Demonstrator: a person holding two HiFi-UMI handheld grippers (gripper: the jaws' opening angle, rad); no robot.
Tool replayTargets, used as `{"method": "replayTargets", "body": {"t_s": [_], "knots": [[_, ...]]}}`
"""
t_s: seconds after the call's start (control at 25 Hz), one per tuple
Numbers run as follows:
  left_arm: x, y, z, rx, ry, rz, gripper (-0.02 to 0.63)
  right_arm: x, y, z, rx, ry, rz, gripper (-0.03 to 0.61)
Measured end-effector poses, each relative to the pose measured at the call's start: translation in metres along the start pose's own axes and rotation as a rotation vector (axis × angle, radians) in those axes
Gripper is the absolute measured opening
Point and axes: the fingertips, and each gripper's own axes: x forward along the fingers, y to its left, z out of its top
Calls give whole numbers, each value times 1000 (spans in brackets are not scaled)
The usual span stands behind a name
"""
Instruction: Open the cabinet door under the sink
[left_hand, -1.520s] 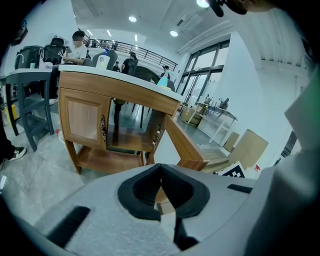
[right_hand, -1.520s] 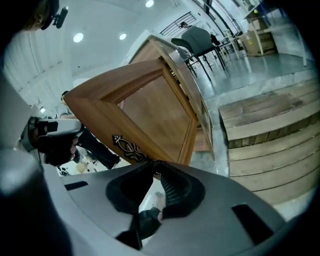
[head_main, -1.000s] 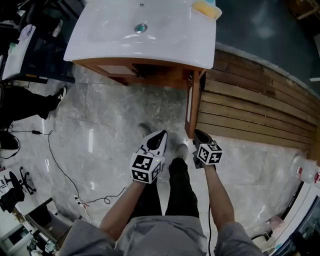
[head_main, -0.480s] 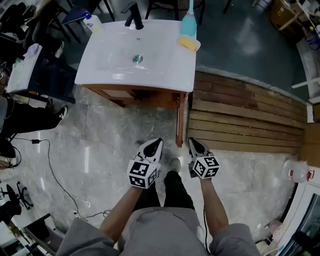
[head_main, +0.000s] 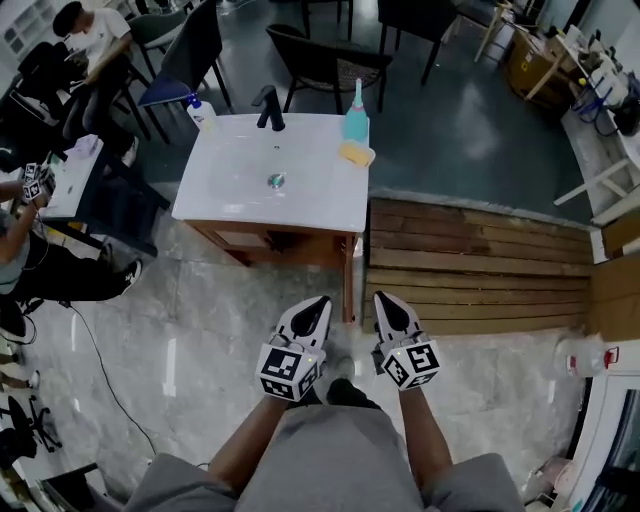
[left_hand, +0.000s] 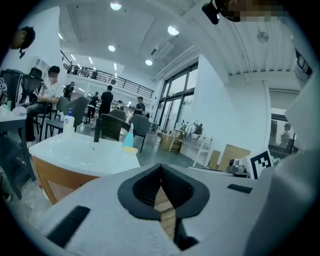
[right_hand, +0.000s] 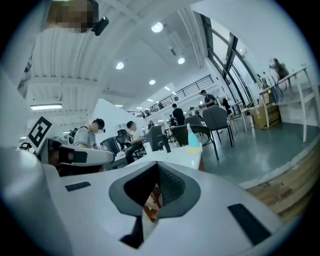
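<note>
Head view: cabinet door stands swung out edge-on at the right corner under the sink, at 12 o'clock from left tool and right tool, neither touching it. Only the gripper views show the jaws: both pairs pressed together, nothing held.

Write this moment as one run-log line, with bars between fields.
left gripper: shut, empty | right gripper: shut, empty | brown wooden cabinet door: open, not held | white rectangular sink: above

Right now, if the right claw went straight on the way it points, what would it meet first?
Probably the open brown wooden cabinet door under the white sink; the right claw aims roughly at it, though depth is unclear.
</note>
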Motion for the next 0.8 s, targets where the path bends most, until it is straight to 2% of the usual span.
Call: {"method": "replayTargets", "body": {"t_s": [0.2, 0.36, 0.64, 0.8], "knots": [[-9, -21, 52, 73, -88, -21, 9, -10, 29, 74, -84, -146, 15, 9], [-21, -31, 81, 107, -141, -16, 8, -14, 45, 109, -118, -204, 47, 9], [-29, -46, 95, 149, -185, -10, 9, -18, 58, 123, -152, -218, 114, 9], [-30, -57, 98, 162, -192, -11, 8, -27, 60, 128, -170, -229, 122, 9]]}}
